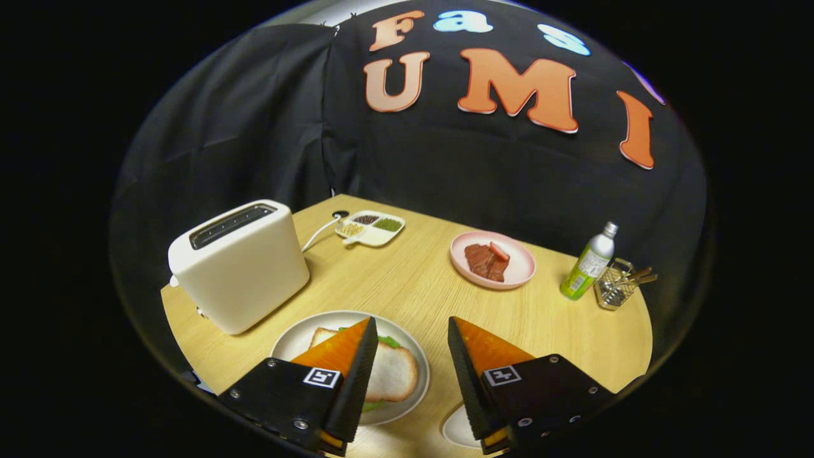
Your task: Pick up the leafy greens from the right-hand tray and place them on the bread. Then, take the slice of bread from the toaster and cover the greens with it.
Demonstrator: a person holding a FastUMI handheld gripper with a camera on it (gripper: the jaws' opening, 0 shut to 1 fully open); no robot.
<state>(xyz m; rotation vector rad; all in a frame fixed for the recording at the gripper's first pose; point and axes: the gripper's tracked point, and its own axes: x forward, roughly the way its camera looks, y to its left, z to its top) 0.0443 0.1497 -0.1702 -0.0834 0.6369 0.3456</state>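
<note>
My gripper [412, 331] is open, its fingers spread wide above the table with nothing between them. Under the left finger lies a white plate [289, 343] holding a slice of bread [394, 372]; green leaves [389, 341] peek out from beneath the bread's far edge. The left finger hides part of that bread. A white toaster [238, 264] stands just beyond the plate to the left, its slot on top dark; I cannot see any bread in it.
A pink plate [518, 270] with pieces of red meat sits beyond the right finger. Farther right stand a green bottle [588, 264] and a small wire basket [615, 285]. A divided white dish [371, 228] lies behind the toaster. Another white plate edge [456, 429] shows under the right finger.
</note>
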